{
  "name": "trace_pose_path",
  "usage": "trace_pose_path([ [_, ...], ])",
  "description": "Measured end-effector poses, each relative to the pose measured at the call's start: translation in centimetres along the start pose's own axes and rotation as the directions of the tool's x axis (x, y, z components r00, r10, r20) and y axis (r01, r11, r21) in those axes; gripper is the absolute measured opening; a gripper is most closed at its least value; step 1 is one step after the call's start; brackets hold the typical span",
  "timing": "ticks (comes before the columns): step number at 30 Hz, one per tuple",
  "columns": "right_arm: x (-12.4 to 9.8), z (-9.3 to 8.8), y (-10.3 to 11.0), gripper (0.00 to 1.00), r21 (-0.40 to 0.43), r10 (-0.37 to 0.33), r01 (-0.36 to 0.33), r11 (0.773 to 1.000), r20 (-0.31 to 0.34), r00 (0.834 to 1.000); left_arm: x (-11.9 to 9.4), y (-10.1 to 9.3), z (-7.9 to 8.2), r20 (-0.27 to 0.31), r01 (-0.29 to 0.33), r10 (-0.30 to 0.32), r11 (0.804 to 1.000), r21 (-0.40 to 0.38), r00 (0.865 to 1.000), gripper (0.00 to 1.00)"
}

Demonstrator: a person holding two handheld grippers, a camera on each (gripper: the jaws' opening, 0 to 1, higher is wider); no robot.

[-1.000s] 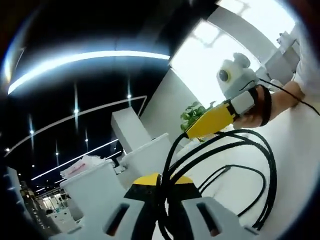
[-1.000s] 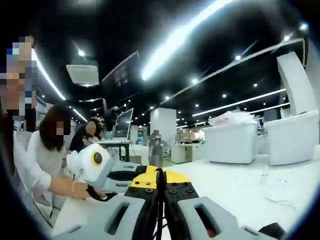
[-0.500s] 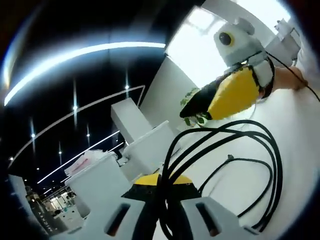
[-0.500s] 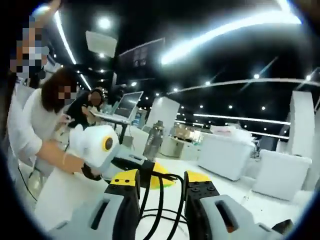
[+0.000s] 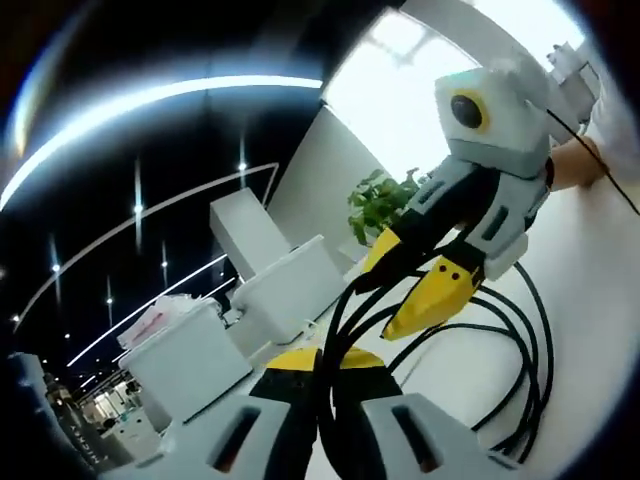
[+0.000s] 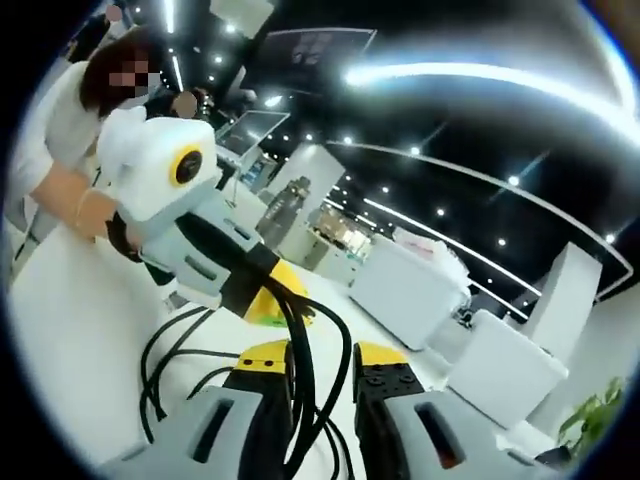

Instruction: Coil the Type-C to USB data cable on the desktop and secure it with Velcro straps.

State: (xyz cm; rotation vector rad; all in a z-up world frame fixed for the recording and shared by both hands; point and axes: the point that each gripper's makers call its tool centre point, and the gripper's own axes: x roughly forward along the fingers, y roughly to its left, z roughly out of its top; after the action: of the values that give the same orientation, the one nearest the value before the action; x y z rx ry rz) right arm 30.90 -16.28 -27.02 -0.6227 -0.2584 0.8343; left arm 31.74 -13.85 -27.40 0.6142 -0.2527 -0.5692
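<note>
The black data cable point(image 5: 541, 352) lies in several loops on the white table point(image 5: 596, 300). My left gripper point(image 5: 322, 366) is shut on a bunch of its strands, which rise from between the jaws. My right gripper point(image 5: 376, 304) comes in from the right, its yellow-tipped jaws spread around the same strands just past the left jaws. In the right gripper view my right gripper point(image 6: 322, 362) stands open with cable strands point(image 6: 303, 392) running through the gap. There my left gripper point(image 6: 284, 304) reaches in from the left, shut on the cable, whose loops point(image 6: 158, 352) rest on the table point(image 6: 60, 330).
White box-like seats point(image 5: 288, 296) stand behind the table, and a green plant point(image 5: 374, 200) beyond them. A person's hand point(image 5: 572, 164) holds the right gripper. Another person point(image 6: 72, 120) sits at the left, with a grey bottle point(image 6: 281, 206) and more white seats point(image 6: 410, 286) behind.
My right gripper has gone from shut to open and has closed in on the cable strands beside my left gripper. The left gripper keeps its hold on the cable.
</note>
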Motion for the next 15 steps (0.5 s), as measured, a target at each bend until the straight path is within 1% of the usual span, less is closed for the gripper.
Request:
trace_pose_path([
  [3,0.08,-0.15,-0.34,0.22,-0.026,-0.006,0.006,1.0,-0.003,1.0,0.08,-0.13,-0.19,0.0,0.016,-0.016,0.999,-0.038,1.0,0.05],
  [6,0.09,-0.45,-0.92,0.27,-0.046,-0.031,0.03,0.998,-0.014,0.999,0.13,-0.26,-0.55,-0.014,0.019,-0.02,0.998,-0.062,1.0,0.05],
  [8,0.15,-0.51,-1.02,0.24,-0.098,-0.04,0.039,0.994,-0.012,0.999,0.18,-0.41,-0.77,-0.024,0.025,-0.028,0.995,-0.095,0.999,0.05],
  [9,0.05,-0.6,-0.63,0.22,-0.143,-0.039,0.037,0.989,-0.016,0.999,0.18,-0.5,-0.77,-0.025,0.029,-0.032,0.993,-0.112,0.999,0.05],
  [10,0.05,-0.52,-0.47,0.18,-0.192,-0.041,0.038,0.981,-0.015,0.999,0.16,-0.56,-0.76,-0.025,0.03,-0.034,0.992,-0.121,0.999,0.05],
  [12,0.03,-0.35,-0.14,0.15,-0.297,-0.052,0.045,0.954,-0.016,0.999,0.18,-0.63,-0.83,-0.03,0.03,-0.035,0.991,-0.129,0.999,0.05],
  [13,0.03,-0.39,-0.09,0.14,-0.325,-0.057,0.048,0.944,-0.018,0.998,0.17,-0.62,-0.91,-0.035,0.03,-0.035,0.991,-0.128,0.999,0.05],
  [14,0.04,-0.48,-0.06,0.13,-0.303,-0.052,0.044,0.952,-0.018,0.998,0.15,-0.61,-0.96,-0.037,0.031,-0.036,0.991,-0.128,0.999,0.05],
  [15,0.04,-0.57,-0.23,0.11,-0.297,-0.05,0.041,0.954,-0.021,0.999,0.16,-0.59,-1.0,-0.037,0.032,-0.038,0.991,-0.131,0.999,0.05],
])
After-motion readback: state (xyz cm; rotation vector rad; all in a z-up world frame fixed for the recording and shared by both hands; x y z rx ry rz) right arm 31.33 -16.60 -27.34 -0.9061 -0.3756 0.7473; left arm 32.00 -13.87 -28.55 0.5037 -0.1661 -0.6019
